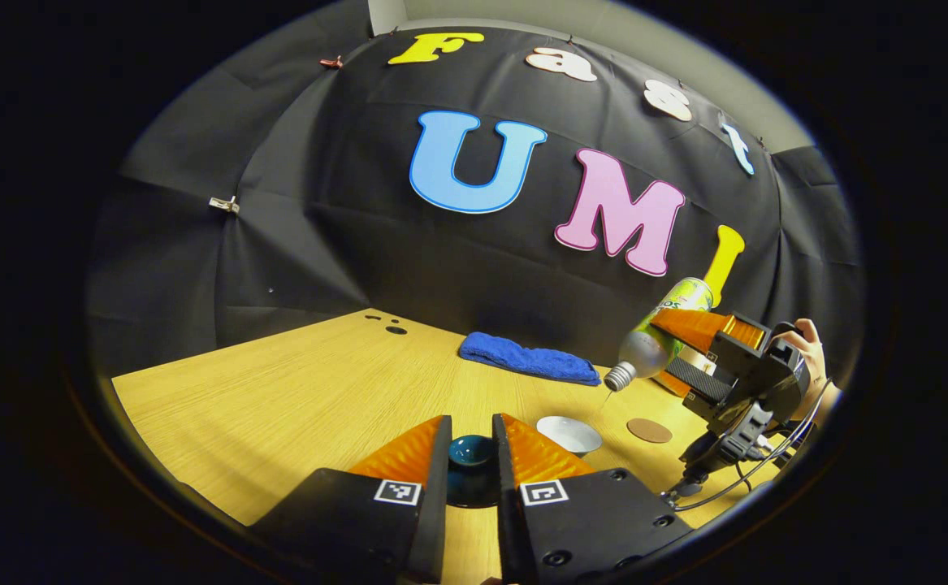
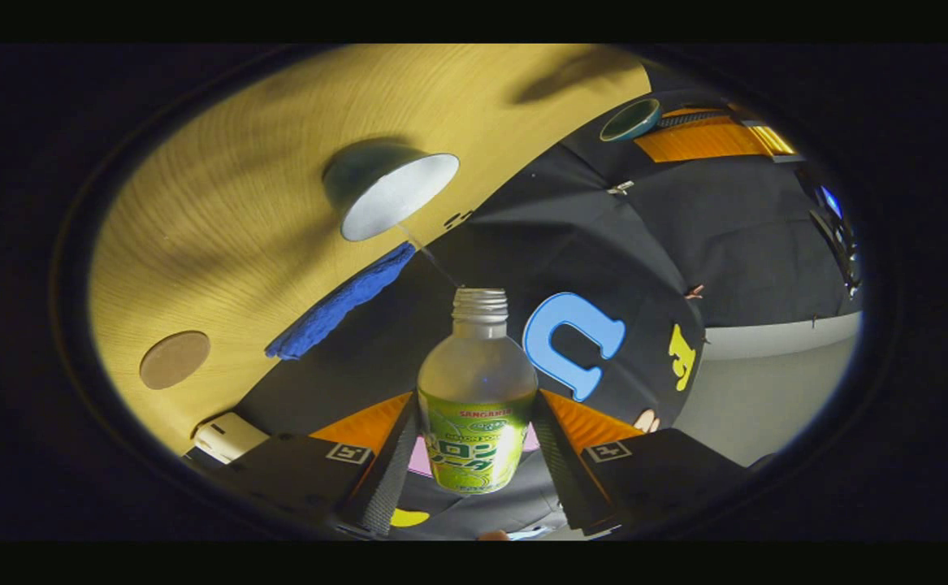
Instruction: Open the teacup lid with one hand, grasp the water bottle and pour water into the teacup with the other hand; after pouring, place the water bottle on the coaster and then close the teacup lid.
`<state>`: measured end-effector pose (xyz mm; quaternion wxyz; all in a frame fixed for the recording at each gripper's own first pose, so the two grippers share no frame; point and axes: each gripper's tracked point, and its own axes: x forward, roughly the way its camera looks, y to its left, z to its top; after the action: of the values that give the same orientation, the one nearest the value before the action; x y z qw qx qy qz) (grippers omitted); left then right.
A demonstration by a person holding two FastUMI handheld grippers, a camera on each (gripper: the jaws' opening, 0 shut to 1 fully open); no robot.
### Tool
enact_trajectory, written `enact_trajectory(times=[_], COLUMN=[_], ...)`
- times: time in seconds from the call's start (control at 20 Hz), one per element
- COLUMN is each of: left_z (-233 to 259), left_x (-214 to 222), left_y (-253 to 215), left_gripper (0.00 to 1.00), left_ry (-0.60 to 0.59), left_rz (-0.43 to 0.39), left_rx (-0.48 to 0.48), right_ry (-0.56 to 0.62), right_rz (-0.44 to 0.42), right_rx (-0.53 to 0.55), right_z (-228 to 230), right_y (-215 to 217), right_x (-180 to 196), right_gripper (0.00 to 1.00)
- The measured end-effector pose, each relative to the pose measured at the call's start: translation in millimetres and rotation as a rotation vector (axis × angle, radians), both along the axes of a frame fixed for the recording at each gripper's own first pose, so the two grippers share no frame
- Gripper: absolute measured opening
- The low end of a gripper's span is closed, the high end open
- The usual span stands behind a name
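Now, over the tabletop (image 1: pixel 279 398), the right hand-held gripper (image 2: pixel 478 455) is clamping the tilted water bottle (image 2: pixel 478 390), pouring into the open teacup (image 1: pixel 569 433). The left hand-held gripper (image 1: pixel 472 455) is holding the lid (image 1: pixel 472 451) clear. Coaster (image 1: pixel 650 430) placement and closing are remaining.

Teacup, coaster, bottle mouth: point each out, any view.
teacup (image 1: pixel 569 433), left gripper view, on its pale inner bowl.
coaster (image 1: pixel 649 430), left gripper view, on the centre of the round brown disc.
water bottle (image 2: pixel 479 303), right gripper view, on the threaded neck just below the open mouth.
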<state>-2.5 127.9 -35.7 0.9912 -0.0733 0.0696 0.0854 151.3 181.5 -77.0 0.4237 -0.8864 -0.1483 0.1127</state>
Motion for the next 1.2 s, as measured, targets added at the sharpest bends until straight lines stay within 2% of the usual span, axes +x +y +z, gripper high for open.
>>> enact_trajectory(times=[0.05,0.1,0.15,0.2,0.25,0.3,0.35,0.7,0.75,0.8,0.9,1.1,1.15,1.2], left_z=[0.3,0.0,0.5,1.0,1.2,0.1,0.7,-1.6,-1.1,-0.4,-0.9,-2.2,-1.7,-2.8], left_x=[1.0,0.6,-0.2,-0.9,-0.6,0.0,-0.2,0.9,0.8,-0.5,0.1,0.3,-0.2,0.8], left_y=[0.1,0.1,0.6,0.6,-0.2,-0.3,1.0,2.3,2.1,1.5,1.8,2.9,2.5,1.8], left_gripper=[0.3,0.3,0.3,0.3,0.3,0.3,0.3,0.3,0.3,0.3,0.3,0.3,0.3,0.3], left_ry=[-0.001,-0.001,-0.001,-0.002,-0.002,-0.001,-0.001,0.003,0.003,0.003,0.003,0.006,0.007,0.008], left_rz=[0.001,0.0,0.001,0.0,0.0,0.001,0.003,0.008,0.008,0.008,0.008,0.01,0.009,0.009], left_rx=[0.0,0.001,0.002,0.001,0.0,0.0,0.0,0.002,0.003,0.004,0.004,0.001,0.0,0.0], right_ry=[0.001,0.001,0.004,0.006,0.02,0.055,0.108,0.402,0.457,0.528,0.677,0.862,0.908,0.946], right_rz=[0.001,0.002,0.001,0.0,-0.01,-0.032,-0.063,-0.209,-0.235,-0.265,-0.324,-0.373,-0.392,-0.411], right_rx=[0.002,0.005,0.01,0.018,0.04,0.084,0.148,0.601,0.68,0.783,1.036,1.522,1.658,1.782], right_z=[0.0,-0.1,-1.3,-1.7,-4.6,-10.6,-20.3,-63.3,-69.6,-74.6,-78.4,-49.9,-44.6,-39.8], right_y=[-0.4,-0.3,-0.8,-1.1,-3.8,-8.7,-15.2,-29.4,-29.6,-25.3,-20.9,-19.9,-24.6,-33.5], right_x=[0.2,0.0,-0.4,-0.7,-1.4,-0.9,-2.7,-18.6,-19.9,-20.2,-23.8,-11.4,-9.4,-7.0], right_gripper=[0.8,0.8,0.75,0.8,0.8,0.76,0.8,0.8,0.77,0.8,0.8,0.81,0.78,0.81])
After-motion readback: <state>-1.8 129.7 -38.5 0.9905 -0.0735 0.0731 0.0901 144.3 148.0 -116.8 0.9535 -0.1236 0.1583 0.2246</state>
